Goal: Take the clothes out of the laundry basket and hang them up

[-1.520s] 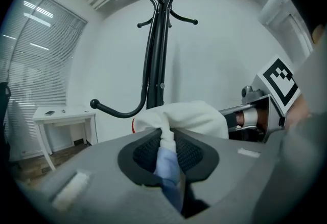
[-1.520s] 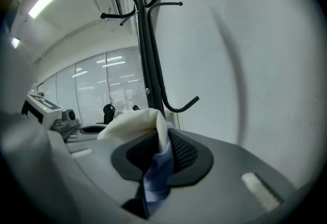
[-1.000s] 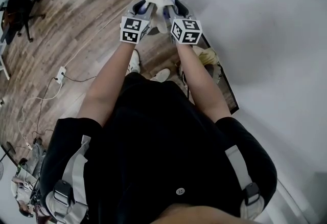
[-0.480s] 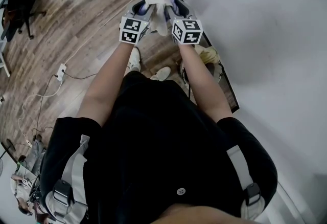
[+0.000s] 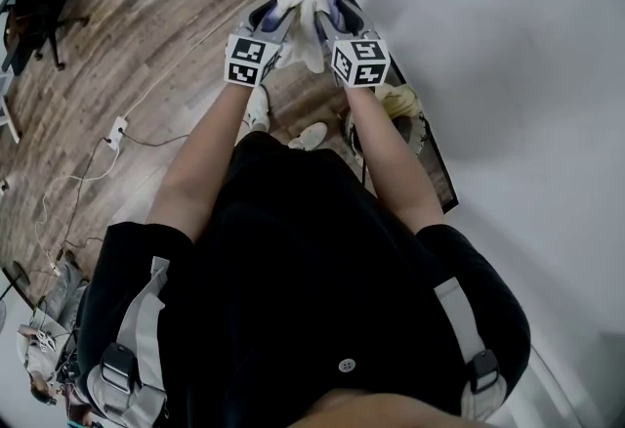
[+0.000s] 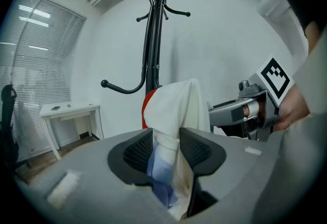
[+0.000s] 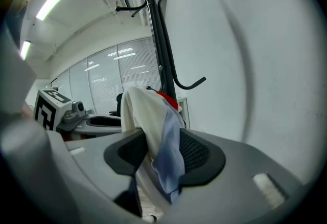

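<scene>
As both pairs of jaws have just been opening, the white and pale-blue garment [image 5: 301,6] lies loosely between the pads of my left gripper [image 5: 276,21] and my right gripper [image 5: 334,18], bunched up against the pole of the black coat stand [image 6: 152,39]. It looks light, soft and limp, likely to slide off a smooth hook. I would pinch its bunched upper edge, one fold per side.

Between left gripper [image 5: 273,18] and right gripper [image 5: 334,16], white garment [image 5: 301,1] (above wood floor [image 5: 146,25])
</scene>
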`<move>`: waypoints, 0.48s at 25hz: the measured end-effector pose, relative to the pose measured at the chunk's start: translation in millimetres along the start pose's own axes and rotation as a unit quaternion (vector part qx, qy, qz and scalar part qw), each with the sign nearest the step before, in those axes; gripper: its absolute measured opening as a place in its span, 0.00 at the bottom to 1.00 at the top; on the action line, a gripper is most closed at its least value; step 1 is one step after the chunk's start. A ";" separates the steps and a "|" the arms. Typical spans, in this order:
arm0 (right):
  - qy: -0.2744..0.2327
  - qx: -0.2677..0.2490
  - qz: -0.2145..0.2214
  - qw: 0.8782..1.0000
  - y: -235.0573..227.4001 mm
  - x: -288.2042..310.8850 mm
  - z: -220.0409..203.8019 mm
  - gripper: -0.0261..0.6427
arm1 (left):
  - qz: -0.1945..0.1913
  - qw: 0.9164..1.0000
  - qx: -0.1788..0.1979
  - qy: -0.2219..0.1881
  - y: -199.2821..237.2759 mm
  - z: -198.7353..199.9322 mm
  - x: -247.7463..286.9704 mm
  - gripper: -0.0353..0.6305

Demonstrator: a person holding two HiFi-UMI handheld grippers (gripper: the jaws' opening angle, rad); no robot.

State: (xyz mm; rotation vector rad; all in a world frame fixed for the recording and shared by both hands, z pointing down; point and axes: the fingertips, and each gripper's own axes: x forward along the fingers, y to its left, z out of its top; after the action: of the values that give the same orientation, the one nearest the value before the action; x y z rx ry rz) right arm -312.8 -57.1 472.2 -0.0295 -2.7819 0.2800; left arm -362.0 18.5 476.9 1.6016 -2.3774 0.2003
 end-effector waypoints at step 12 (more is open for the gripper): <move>-0.006 -0.017 0.017 1.000 8.3 -22.0 -0.4 0.34 | 0.008 1.000 0.001 -0.004 -3.6 3.8 -20.3 0.33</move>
State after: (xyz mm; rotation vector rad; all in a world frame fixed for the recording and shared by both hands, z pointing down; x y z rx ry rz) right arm -292.2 -50.0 463.6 -0.0840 -2.8003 0.2418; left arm -352.0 34.2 467.2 1.5891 -2.3973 0.1994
